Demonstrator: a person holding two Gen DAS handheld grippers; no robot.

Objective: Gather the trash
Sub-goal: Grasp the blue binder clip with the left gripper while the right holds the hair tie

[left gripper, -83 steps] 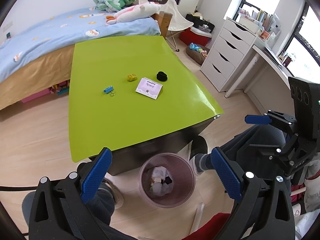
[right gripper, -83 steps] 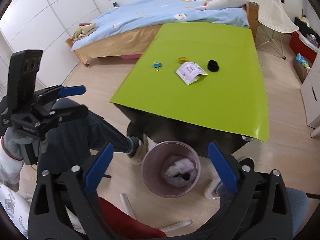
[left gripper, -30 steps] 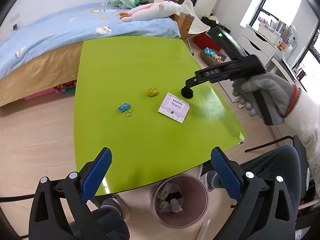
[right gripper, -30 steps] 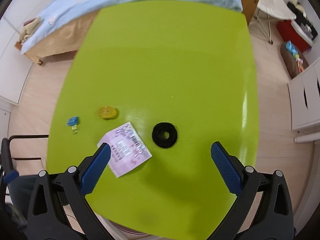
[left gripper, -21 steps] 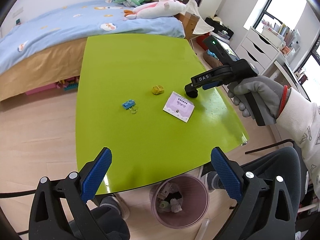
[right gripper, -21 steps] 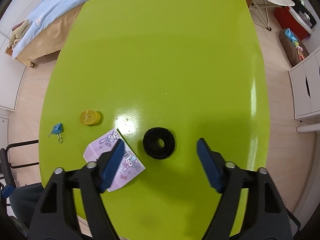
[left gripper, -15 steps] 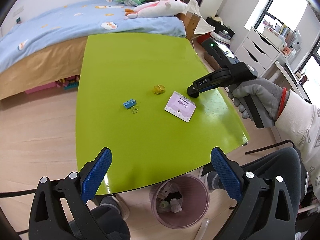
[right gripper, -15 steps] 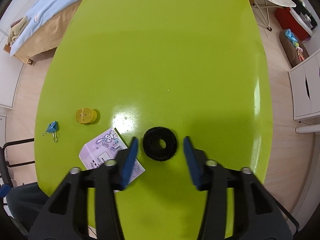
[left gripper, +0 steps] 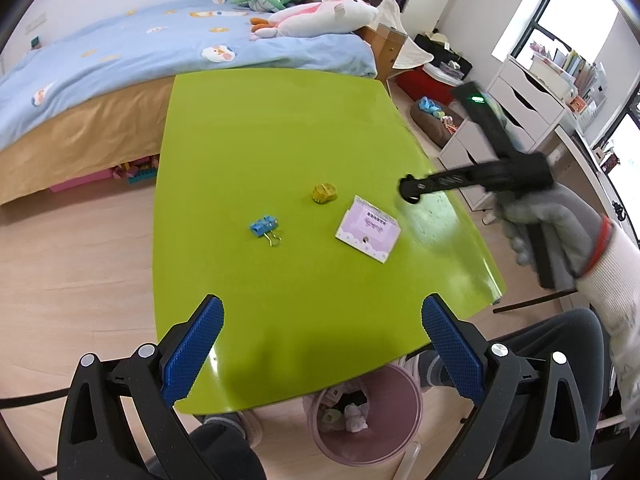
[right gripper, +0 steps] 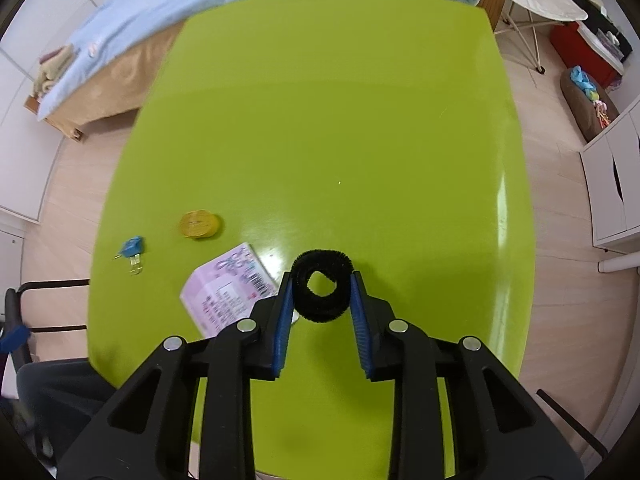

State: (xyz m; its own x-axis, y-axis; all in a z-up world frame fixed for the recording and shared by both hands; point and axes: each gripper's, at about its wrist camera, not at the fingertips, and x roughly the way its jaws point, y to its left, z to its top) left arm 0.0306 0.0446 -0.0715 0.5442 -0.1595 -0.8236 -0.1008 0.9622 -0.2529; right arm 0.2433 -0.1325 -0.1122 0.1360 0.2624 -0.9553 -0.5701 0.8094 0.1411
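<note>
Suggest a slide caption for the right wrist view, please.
Right gripper closing on a black fuzzy ring above the green table.

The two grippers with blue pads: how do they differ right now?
The right gripper has its jaws nearly together, closing on the black fuzzy ring, with the pads against its sides; the left gripper stands wide open and holds nothing. The right one is out over the middle of the green table, the left one at its near edge above the pink trash bin. Both are black with blue pads.
</note>
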